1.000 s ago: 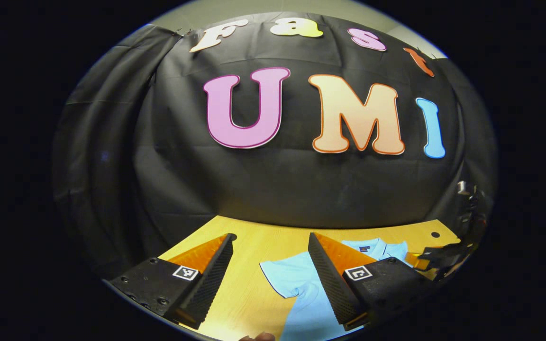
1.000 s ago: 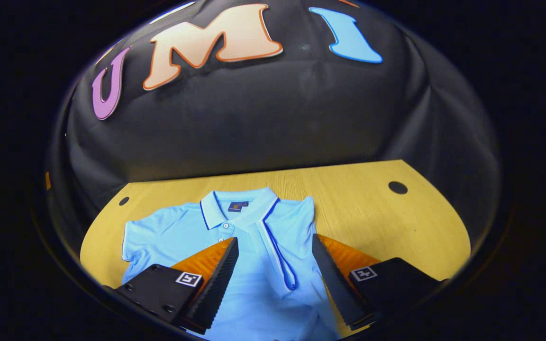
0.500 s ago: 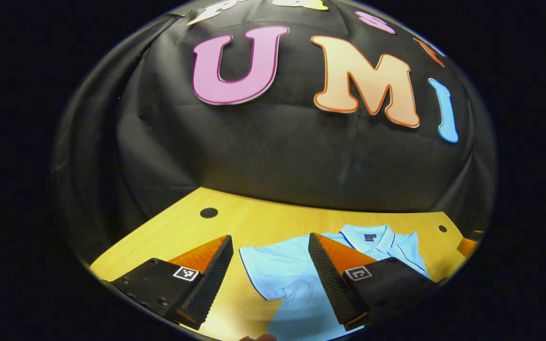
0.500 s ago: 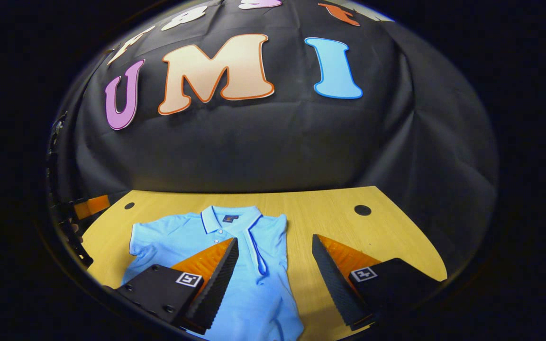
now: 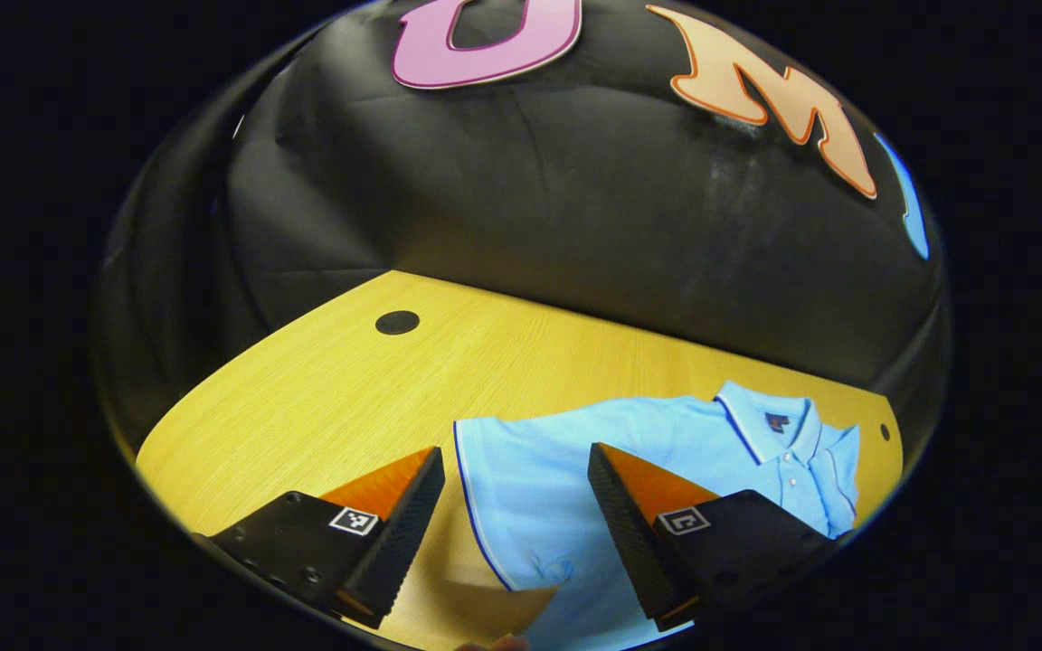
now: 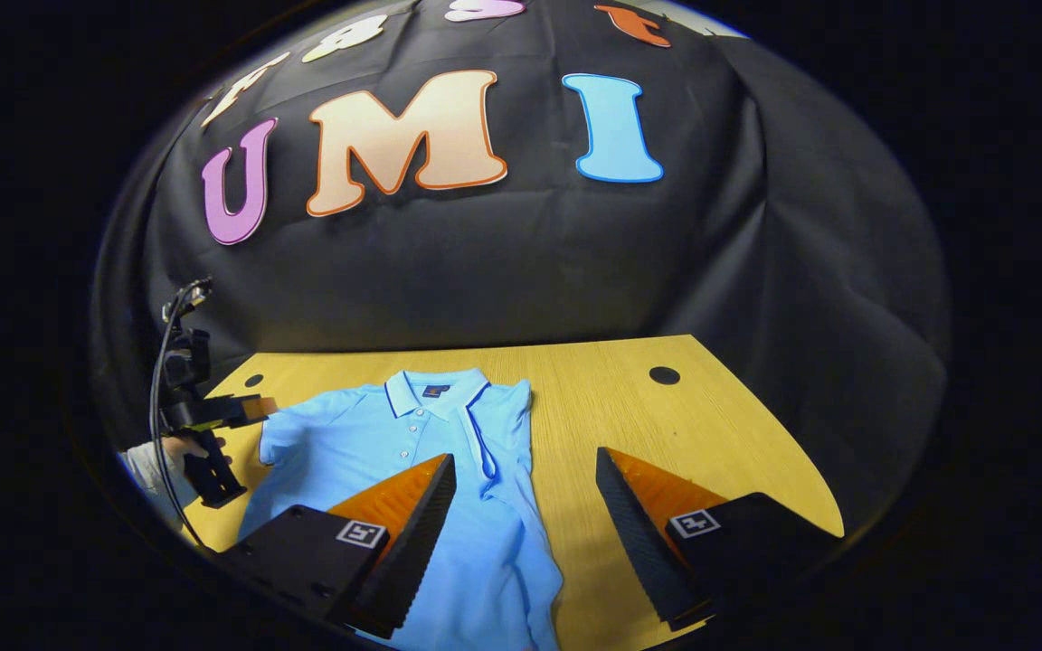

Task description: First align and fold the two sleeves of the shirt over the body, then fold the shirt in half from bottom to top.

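— Start at the left claw (image 5: 512, 506). How does it stand?

— Spread wide and holding nothing. Just past its fingers lies the shirt's left sleeve (image 5: 530, 479), flat on the counter (image 5: 322, 398), with the dark-piped cuff edge (image 5: 467, 497) running between the two fingers, a little nearer the left one.

— And which way does the shirt run from there?

— The shirt (image 5: 666, 443) stretches off to the right in the left gripper view, collar (image 5: 770, 420) at the far right end. So the sleeve points back toward this claw, and the body is beyond it to the right. The fold, I judge, would go that way, carrying the cuff inward over the chest.

— The right claw?

— The right claw (image 6: 525, 533) is also spread and empty. It hangs over the near right edge of the shirt (image 6: 412, 452), its left finger above the cloth, its right finger above bare counter (image 6: 666, 425). In the right gripper view the right-hand sleeve seems already lying over the body by the placket (image 6: 494, 443), though I can't be sure from this angle.

— So which one is nearer the remaining sleeve?

— The left. In the right gripper view it (image 6: 213, 425) sits just beside the outspread sleeve (image 6: 290, 434), a hand (image 6: 173, 452) behind it, while the right claw is well apart from that sleeve, across the body.
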{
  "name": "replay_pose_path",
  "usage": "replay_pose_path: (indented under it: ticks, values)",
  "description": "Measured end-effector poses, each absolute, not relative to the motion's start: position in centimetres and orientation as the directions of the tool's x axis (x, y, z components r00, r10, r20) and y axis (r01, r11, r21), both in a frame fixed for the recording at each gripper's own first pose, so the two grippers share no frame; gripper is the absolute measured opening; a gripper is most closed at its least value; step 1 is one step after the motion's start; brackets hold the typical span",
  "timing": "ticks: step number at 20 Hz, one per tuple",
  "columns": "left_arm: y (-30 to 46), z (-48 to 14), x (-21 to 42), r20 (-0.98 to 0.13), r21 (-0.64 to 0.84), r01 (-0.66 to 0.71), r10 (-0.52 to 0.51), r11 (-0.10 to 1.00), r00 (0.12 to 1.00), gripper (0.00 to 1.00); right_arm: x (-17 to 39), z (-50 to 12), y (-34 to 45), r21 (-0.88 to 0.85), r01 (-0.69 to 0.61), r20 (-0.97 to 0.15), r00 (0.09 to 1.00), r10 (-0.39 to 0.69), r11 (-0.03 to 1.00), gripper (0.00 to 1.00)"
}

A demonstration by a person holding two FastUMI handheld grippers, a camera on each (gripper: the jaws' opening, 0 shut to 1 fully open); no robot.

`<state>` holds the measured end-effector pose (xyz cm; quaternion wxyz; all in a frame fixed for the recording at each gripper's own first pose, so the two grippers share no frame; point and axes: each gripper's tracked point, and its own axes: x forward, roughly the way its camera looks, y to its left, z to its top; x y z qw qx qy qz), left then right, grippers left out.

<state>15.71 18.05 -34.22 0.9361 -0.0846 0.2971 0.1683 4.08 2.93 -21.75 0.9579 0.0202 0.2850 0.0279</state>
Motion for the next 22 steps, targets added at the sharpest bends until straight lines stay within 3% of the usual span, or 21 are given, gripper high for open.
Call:
replay_pose_path:
  ticks: [6,11,14,16,17,22]
  values:
    - [18.1,-37.6,14.7,-0.670,0.014,-0.378,0.289,0.926,0.683,0.96,3.7,-21.1,1.9,0.037,-0.032,-0.529,0.847,0.047,0.999,0.98]
    - [17.7,-37.6,15.2,-0.663,0.003,-0.378,0.285,0.926,0.692,0.94,3.5,-20.5,1.4,0.043,-0.022,-0.515,0.857,0.041,0.999,0.98]
    - [16.2,-37.6,15.9,-0.664,-0.025,-0.320,0.223,0.947,0.713,0.51,3.2,-20.4,1.4,0.047,-0.028,-0.516,0.855,0.048,0.998,0.98]
    - [15.6,-37.6,16.3,-0.671,-0.022,-0.292,0.202,0.956,0.714,0.16,2.8,-20.4,1.4,0.056,-0.031,-0.514,0.856,0.055,0.998,0.97]
    - [15.6,-37.6,16.4,-0.670,-0.020,-0.293,0.205,0.956,0.713,0.05,2.6,-20.6,1.3,0.057,-0.030,-0.517,0.854,0.055,0.998,0.97]
    - [12.8,-36.7,15.8,-0.703,-0.064,-0.306,0.175,0.950,0.689,0.00,2.3,-19.6,0.1,0.048,-0.024,-0.496,0.867,0.044,0.999,0.98]
